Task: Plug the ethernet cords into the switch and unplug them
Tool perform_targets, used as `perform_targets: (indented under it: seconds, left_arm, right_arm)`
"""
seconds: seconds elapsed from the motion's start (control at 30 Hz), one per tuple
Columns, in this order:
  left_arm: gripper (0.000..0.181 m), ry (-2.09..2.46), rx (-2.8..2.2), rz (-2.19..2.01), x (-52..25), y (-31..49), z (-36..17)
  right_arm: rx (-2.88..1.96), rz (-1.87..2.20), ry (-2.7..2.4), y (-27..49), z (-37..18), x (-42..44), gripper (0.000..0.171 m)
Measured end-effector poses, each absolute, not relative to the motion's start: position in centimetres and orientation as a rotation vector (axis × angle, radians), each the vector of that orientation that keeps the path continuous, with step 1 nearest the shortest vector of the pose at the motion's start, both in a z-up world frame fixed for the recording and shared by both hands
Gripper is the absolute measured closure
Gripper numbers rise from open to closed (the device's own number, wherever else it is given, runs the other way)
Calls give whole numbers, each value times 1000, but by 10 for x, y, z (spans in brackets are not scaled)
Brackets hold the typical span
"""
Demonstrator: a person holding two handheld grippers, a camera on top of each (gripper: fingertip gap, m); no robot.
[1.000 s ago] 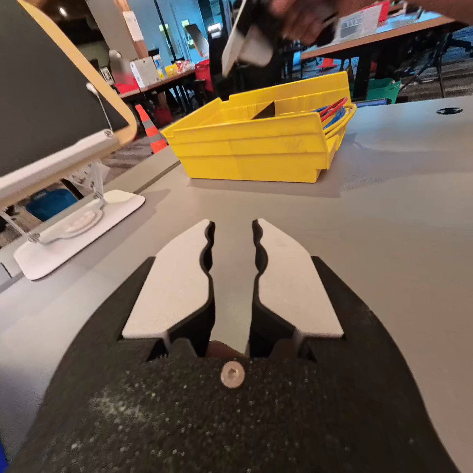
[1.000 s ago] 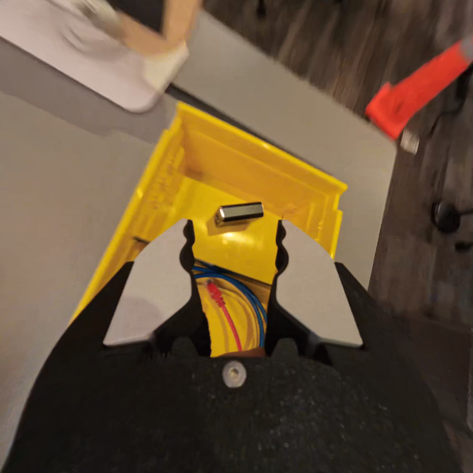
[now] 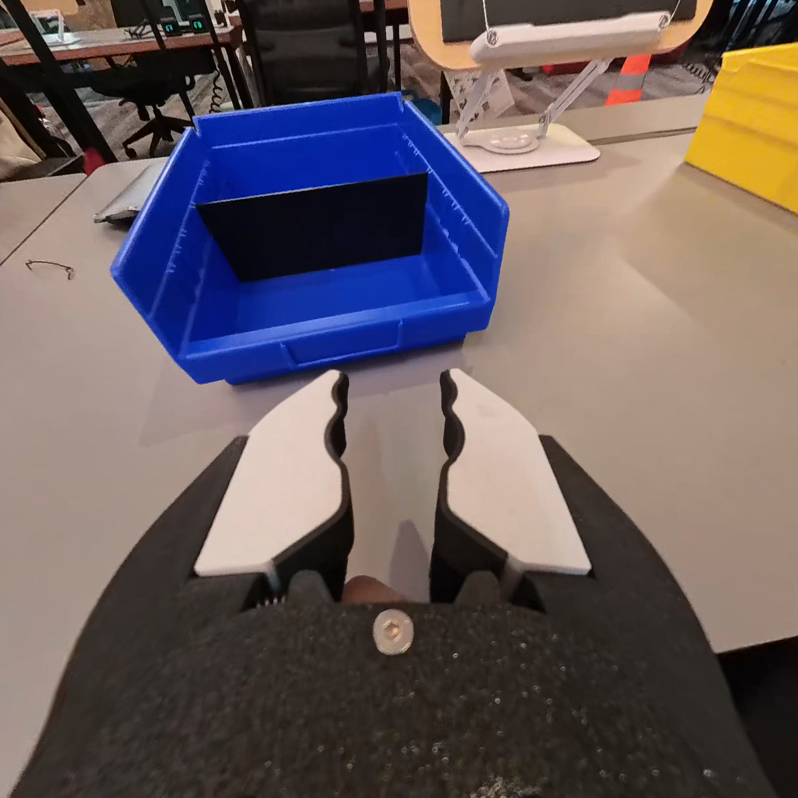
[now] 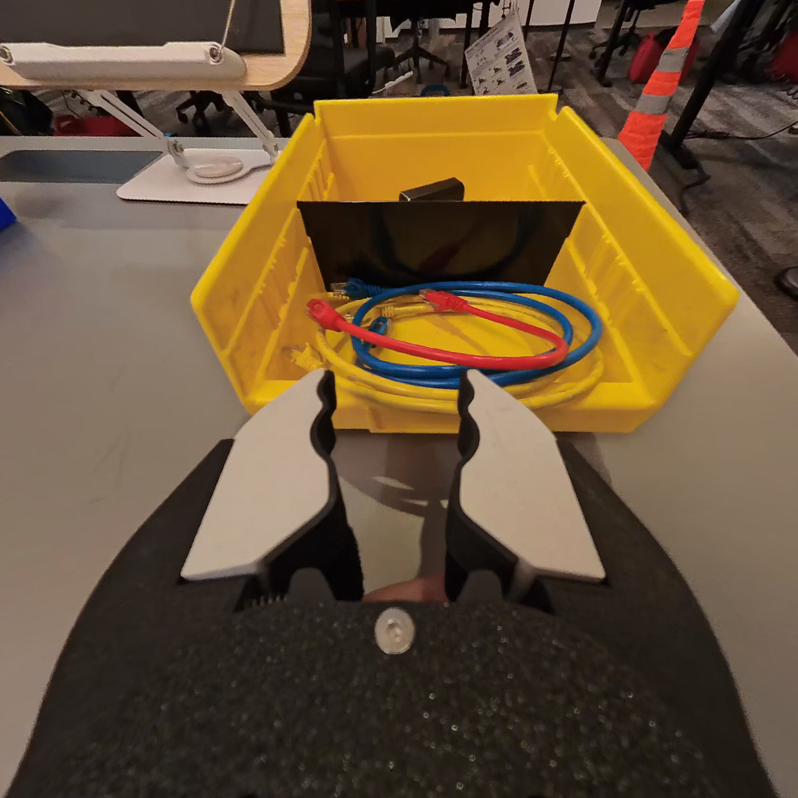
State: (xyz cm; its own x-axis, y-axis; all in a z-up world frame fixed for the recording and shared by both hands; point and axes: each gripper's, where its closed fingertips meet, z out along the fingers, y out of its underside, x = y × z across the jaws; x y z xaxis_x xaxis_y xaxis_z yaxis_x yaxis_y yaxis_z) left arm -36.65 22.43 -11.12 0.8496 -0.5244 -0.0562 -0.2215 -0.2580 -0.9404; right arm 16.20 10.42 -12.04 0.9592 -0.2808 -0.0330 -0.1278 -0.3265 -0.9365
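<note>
Your left gripper hangs released over the grey surface, facing a blue bin. Your right gripper, also released, faces the yellow bin: ethernet cords coiled before the black divider, switch behind it.

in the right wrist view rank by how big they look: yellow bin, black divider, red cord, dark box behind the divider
1. Yellow plastic bin
2. Black flat divider panel
3. Red ethernet cord, thin, but a long loop
4. Small dark box, mostly hidden behind the divider and farther off, so unsure
</note>
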Motion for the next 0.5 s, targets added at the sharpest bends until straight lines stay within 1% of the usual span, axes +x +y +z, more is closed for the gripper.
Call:
perform_targets:
  seconds: [0.27,0.4,0.47,0.5]
  left_arm:
    - [140,531,-1883,-338,-376,221,-116]
    - [140,528,-1867,-329,-378,221,-115]
    - [140,545,-1865,-317,-376,220,-116]
    - [140,557,-1863,-314,-374,219,-116]
  right_arm:
    - [-1915,-178,280,107,-118,158,117]
    - [-1855,-79,191,118,-106,132,116]
    - [-1856,-23,110,128,-107,109,108]
    - [-1862,-9,74,134,-109,98,107]
